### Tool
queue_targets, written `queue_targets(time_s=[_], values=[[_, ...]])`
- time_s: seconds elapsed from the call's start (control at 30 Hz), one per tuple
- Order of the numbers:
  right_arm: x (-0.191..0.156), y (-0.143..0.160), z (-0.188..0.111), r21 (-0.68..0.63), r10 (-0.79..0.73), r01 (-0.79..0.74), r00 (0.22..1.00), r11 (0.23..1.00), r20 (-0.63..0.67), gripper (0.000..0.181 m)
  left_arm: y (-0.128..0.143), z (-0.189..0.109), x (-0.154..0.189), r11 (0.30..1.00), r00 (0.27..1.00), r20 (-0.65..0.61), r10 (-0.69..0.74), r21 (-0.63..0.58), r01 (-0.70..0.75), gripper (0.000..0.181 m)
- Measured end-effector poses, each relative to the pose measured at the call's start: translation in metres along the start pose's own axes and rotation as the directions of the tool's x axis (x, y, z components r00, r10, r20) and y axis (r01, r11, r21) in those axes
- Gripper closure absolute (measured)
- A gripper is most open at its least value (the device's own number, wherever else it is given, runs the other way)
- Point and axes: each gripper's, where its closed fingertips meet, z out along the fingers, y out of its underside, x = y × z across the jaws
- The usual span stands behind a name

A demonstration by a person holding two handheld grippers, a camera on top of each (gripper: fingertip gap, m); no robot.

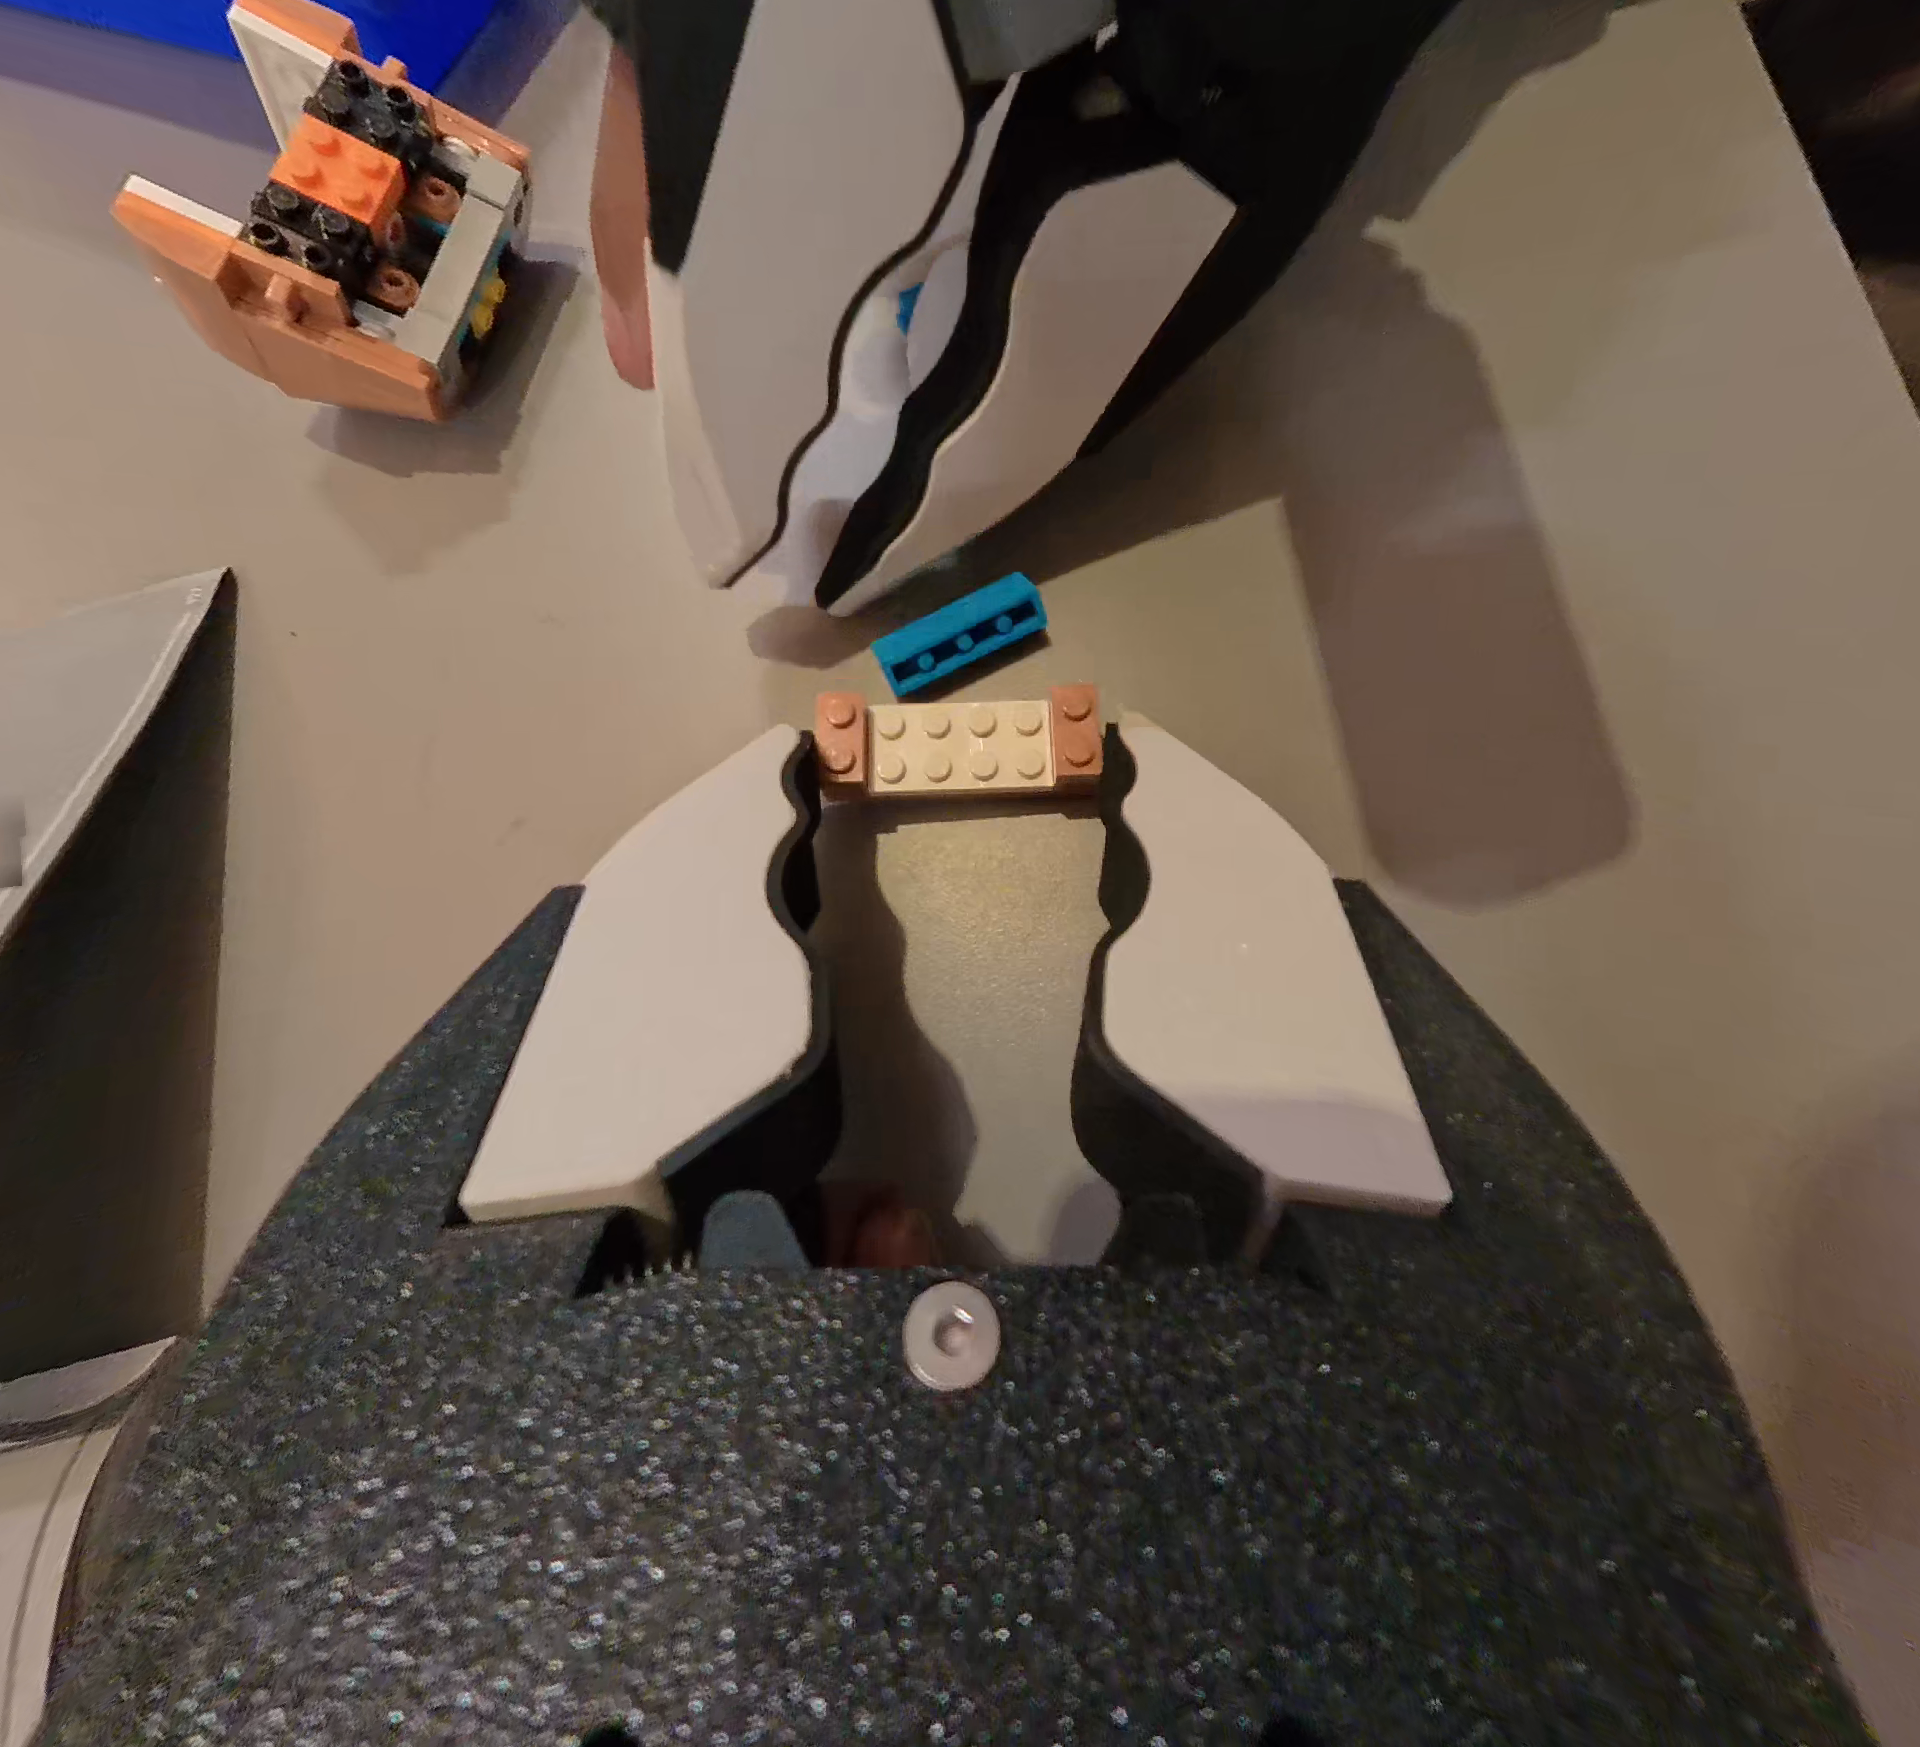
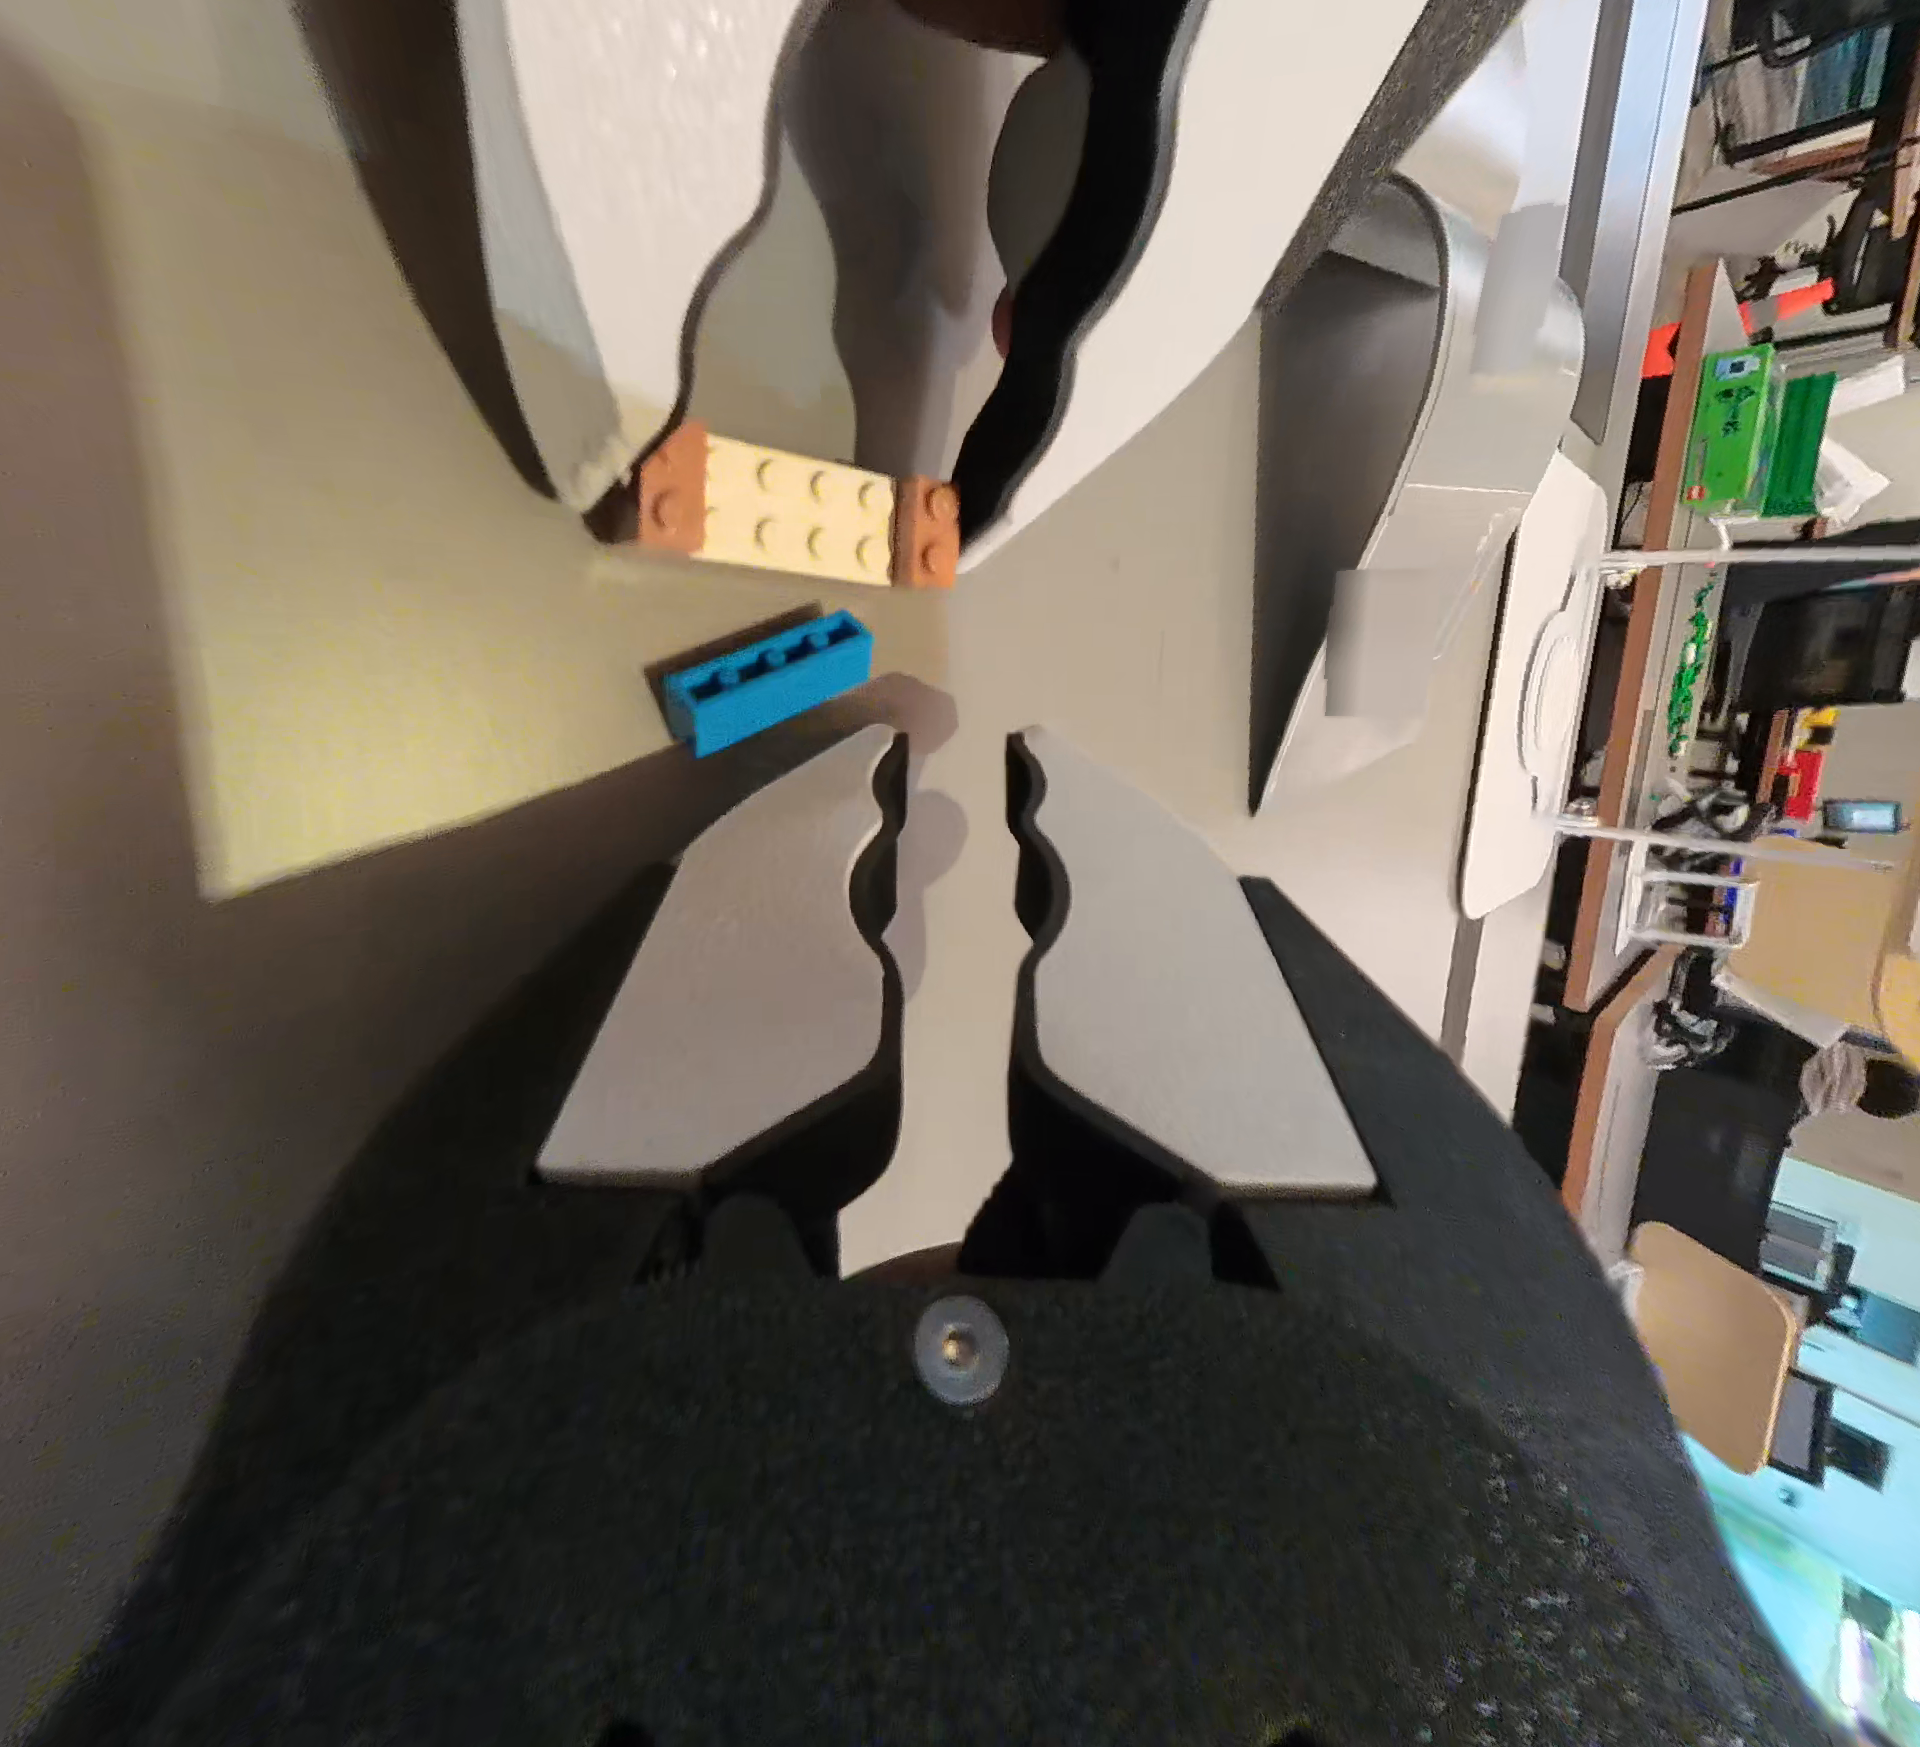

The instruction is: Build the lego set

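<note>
Left wrist view: left gripper (image 1: pixel 961 752) clamps the tan-and-brown plate assembly (image 1: pixel 958 743) by its brown ends, low on the grey table (image 1: pixel 1195 658). Right gripper (image 2: pixel 956 741) hovers opposite, jaws narrowly parted and empty, just beside a blue brick (image 1: pixel 958 632) lying loose. A brown partial build (image 1: pixel 343 211) sits well apart.

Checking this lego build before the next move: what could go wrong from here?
1. The left gripper pinches the tan-and-brown plate assembly only at its fingertips, so it might twist or slip.
2. The blue brick lies on its side beside the open right gripper, so closing could nudge it away.
</note>
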Motion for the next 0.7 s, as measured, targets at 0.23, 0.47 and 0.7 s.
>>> queue_targets(time_s=[0.23, 0.47, 0.7], values=[[-0.014, 0.003, -0.016, 0.163, -0.139, 0.112, 0.976, 0.980, 0.167, 0.155, 0.003, 0.000, 0.002, 1.000, 0.999, -0.026, -0.021, -0.014, 0.020, 0.128], [-0.018, -0.009, -0.012, 0.248, -0.136, 0.057, 0.940, 0.967, 0.312, 0.154, 0.005, 0.000, 0.001, 0.998, 0.998, -0.033, -0.056, -0.033, 0.055, 0.128], [-0.010, -0.031, -0.011, 0.314, -0.052, -0.029, 0.967, 0.949, 0.249, 0.155, 0.005, 0.001, 0.002, 0.998, 0.998, -0.030, -0.057, -0.032, 0.056, 0.129]])
